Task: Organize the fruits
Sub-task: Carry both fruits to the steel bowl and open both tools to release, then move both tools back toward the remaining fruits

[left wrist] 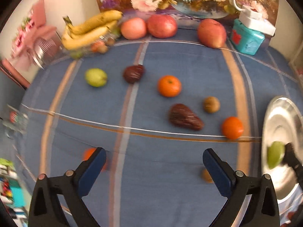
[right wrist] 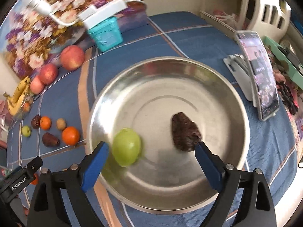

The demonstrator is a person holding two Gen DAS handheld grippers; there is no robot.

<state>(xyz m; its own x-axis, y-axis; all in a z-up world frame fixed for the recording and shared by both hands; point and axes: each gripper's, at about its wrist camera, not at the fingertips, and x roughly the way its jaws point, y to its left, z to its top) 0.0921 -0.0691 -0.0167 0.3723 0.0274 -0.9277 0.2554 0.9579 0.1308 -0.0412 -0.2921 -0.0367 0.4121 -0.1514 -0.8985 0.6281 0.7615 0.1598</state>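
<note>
The right gripper hangs spread wide and empty over a steel bowl; a green fruit lies just inside its left finger, a dark wrinkled fruit by its right. The left gripper, also released, faces oranges scattered ahead on the blue-clothed bench.

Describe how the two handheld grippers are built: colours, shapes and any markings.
Both the left gripper and the right gripper have black plastic frames with triangular cut-outs, silver round pivot pins and blue padded jaws. In the right wrist view, the left gripper's black body bears white lettering, "GenRobot.AI". No cables, sleeves or hands show.
</note>
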